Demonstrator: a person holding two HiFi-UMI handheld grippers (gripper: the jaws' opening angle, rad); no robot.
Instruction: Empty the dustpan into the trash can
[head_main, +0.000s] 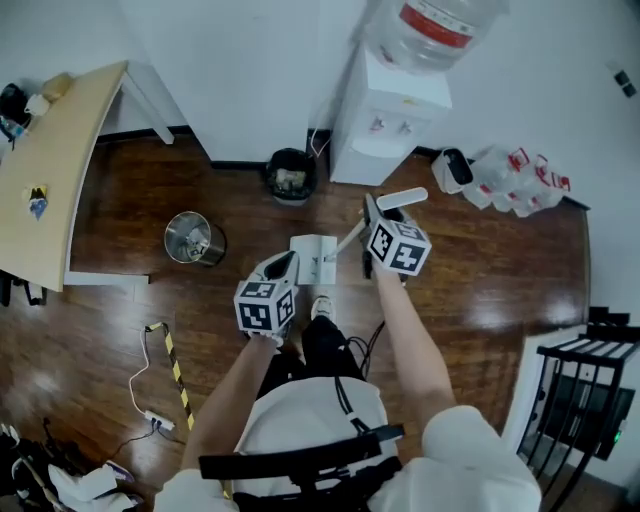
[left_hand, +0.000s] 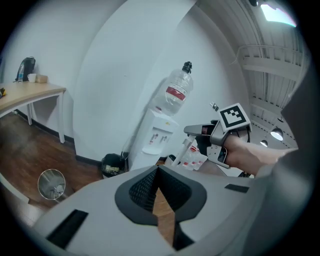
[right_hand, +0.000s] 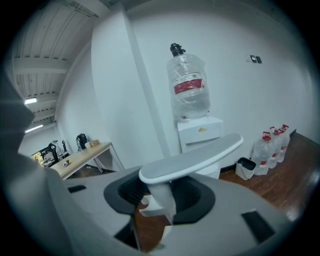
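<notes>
**Spill risk and tight spots on this one**

Had the right gripper (head_main: 368, 232) clamped on the stem of the white plastic long-handled dustpan (head_main: 313, 258). Had the left gripper (head_main: 284, 263) just beside the pan, jaws together on nothing. Found the pan low over the dark wood floor (head_main: 470, 290), well apart from the round black lined trash can (head_main: 291, 175) at the floor's far edge. Couldn't tell the load inside.

Worried most about tipping the pan early on that single pinch and dumping dust short of that can. Couldn't rule out the stem twisting in the grip. Needed to steer clear of the white water dispenser (head_main: 390, 130) just right of the can. Had plenty of bare floor ahead and rightward; spotted the round silver metal bin (head_main: 195, 239) and pale wooden table (head_main: 50, 190) off left.
</notes>
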